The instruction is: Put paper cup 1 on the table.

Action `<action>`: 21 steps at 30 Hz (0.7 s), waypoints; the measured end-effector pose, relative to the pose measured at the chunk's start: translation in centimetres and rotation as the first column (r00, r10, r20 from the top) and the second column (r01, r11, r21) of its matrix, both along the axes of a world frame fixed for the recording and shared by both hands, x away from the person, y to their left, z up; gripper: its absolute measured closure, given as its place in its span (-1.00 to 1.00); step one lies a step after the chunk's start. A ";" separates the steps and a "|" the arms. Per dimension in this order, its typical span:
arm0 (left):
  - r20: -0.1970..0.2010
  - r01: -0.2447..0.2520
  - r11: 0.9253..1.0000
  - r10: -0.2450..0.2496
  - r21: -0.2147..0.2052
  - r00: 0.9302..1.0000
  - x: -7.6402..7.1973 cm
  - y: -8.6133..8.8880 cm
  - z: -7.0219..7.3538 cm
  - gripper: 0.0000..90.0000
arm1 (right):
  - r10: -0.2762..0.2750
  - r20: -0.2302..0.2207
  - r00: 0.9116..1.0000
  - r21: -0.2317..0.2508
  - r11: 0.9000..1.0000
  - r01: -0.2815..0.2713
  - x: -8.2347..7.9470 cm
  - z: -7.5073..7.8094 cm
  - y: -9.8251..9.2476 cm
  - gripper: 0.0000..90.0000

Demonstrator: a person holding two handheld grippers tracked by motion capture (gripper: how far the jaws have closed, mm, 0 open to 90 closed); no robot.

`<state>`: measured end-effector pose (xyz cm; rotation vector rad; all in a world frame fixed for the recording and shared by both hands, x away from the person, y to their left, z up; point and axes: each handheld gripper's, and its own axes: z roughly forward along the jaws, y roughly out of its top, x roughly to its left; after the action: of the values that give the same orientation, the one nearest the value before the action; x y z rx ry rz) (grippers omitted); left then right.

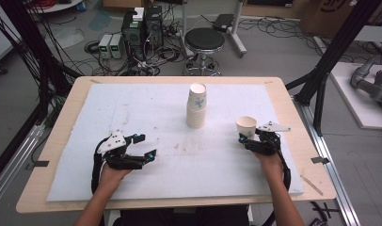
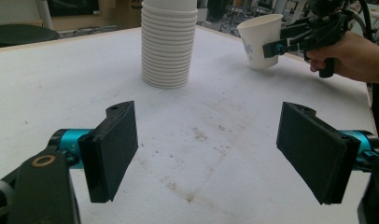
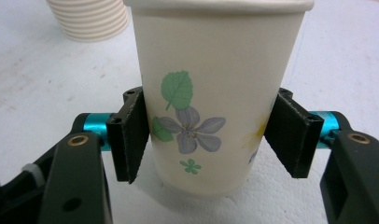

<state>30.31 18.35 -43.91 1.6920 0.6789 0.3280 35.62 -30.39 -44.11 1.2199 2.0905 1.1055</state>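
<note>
A white paper cup with a flower print [image 1: 246, 125] [image 2: 261, 39] [image 3: 215, 93] stands upright at the right of the table, with my right gripper [image 1: 244, 138] [image 3: 208, 135] shut on its lower wall, one pad on each side. Its base is at or just above the cloth; I cannot tell whether it touches. A tall stack of the same cups [image 1: 197, 106] [image 2: 169, 44] [image 3: 89, 18] stands at the middle back. My left gripper [image 1: 147, 146] [image 2: 208, 149] rests low at the front left, jaws open and nothing between them, pointing toward the stack.
A white cloth [image 1: 147, 108] covers most of the wooden table [image 1: 67, 122]; it has faint brown stains near the middle. Behind the table are a black stool [image 1: 204, 40], computer boxes [image 1: 142, 28] and cables on the floor. Black frame posts [image 1: 335, 52] rise at the right.
</note>
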 end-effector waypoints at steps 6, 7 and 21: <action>-0.002 -0.002 1.000 0.002 -0.001 1.000 0.0 0.0 0.0 -0.54 | -0.005 -0.010 1.000 -0.014 1.000 0.005 -0.5 -0.3 -0.3 -0.21; -0.003 -0.003 1.000 0.003 -0.001 1.000 0.0 0.0 0.0 -0.54 | -0.004 -0.015 1.000 -0.018 1.000 0.003 -0.6 -0.3 -0.4 -0.21; -0.017 -0.005 1.000 0.005 -0.005 1.000 0.1 0.0 -0.1 -0.55 | -0.009 -0.057 0.998 -0.005 1.000 0.009 -1.8 -0.6 -1.6 -0.57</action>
<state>30.39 18.36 -43.98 1.6901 0.6962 0.3149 33.82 -32.01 -44.75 1.2720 2.1261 1.0734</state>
